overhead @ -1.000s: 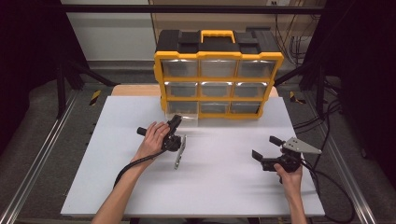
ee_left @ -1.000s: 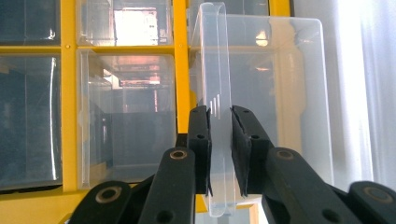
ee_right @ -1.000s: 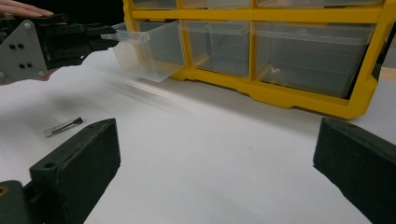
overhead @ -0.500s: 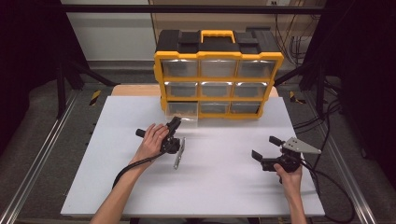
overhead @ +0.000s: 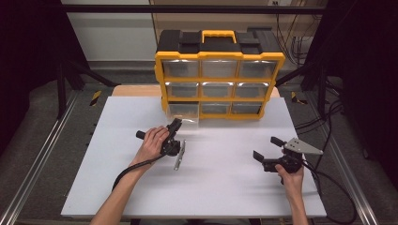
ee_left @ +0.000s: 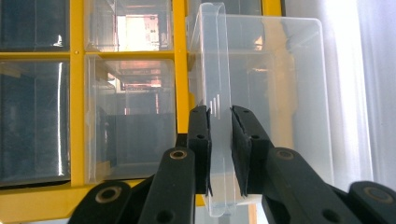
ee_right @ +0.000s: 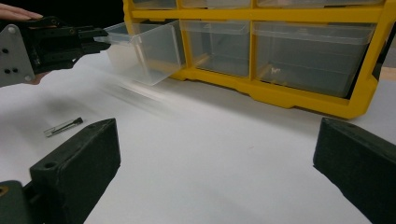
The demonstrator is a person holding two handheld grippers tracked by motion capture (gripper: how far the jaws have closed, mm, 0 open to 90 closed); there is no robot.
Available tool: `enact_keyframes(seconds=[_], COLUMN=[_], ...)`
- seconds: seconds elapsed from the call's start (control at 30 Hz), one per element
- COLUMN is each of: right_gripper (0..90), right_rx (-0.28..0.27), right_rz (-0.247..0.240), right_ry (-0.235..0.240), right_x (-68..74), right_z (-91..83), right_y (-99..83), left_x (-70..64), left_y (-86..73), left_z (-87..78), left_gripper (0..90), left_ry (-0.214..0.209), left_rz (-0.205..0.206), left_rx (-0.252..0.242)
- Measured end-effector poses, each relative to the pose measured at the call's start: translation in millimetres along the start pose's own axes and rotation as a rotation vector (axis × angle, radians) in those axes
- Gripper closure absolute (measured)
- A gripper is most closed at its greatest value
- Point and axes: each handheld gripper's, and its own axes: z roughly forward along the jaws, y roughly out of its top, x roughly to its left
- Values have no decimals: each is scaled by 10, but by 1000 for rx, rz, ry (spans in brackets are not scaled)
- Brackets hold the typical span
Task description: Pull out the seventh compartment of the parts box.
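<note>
The left tool [ee_left: 219, 140] clamps the front lip of a clear plastic drawer [ee_left: 271, 102], pulled partly out of the bottom-left slot of the yellow-framed organiser cabinet [overhead: 218, 77]. On the white surface [overhead: 216, 187], at about four o'clock from the drawer, the right tool [overhead: 266, 151] rests spread wide.

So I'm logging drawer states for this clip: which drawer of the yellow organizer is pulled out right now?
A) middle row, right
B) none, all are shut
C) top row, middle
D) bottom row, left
D: the clear drawer at the bottom left of the yellow organizer juts out over the table, and the left tool is shut on its front lip, while the right tool sits open and apart.
</note>
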Motion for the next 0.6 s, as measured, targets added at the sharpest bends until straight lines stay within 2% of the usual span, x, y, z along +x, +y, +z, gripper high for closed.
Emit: enact_keyframes(seconds=[0.6], right_gripper=[13], right_rx=[-2], right_rz=[1], right_ry=[-2], right_x=[1], right_z=[-5], right_y=[3], left_x=[-14], left_y=[32], left_z=[-23], left_gripper=[774], left_ry=[-3], left_rz=[3], left_rx=[5])
